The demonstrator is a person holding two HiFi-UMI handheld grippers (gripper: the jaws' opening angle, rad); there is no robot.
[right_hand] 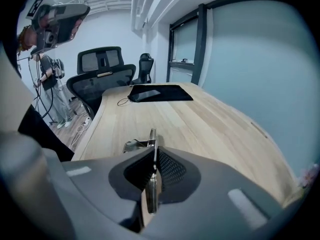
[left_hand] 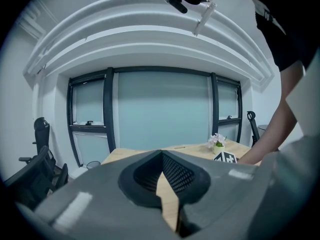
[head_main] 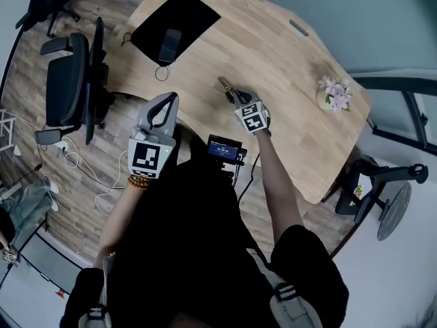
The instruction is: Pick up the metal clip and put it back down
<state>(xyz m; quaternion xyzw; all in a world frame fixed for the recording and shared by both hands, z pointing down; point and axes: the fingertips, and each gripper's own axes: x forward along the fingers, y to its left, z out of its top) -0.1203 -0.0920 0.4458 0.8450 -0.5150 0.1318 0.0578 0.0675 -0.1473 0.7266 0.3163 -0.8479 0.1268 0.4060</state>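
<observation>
right gripper [right_hand: 152, 156] pinches the metal clip [right_hand: 140, 145], which points eleven o'clock, so grasping looks done; next, lift steadily; left gripper [left_hand: 161, 156] idles closed.

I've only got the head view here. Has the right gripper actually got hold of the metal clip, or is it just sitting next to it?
Observer: It has hold of it. In the right gripper view the right gripper is shut on the metal clip, with a thin flat arm of the clip pinched between the pads.
Operator: How much of the clip sticks out?
Observer: Its bent end shows past the tips, over the wooden table. I cannot tell whether it touches the wood.
Operator: And the left one?
Observer: The left gripper view shows the left gripper shut, tips together, with nothing between them.
</observation>
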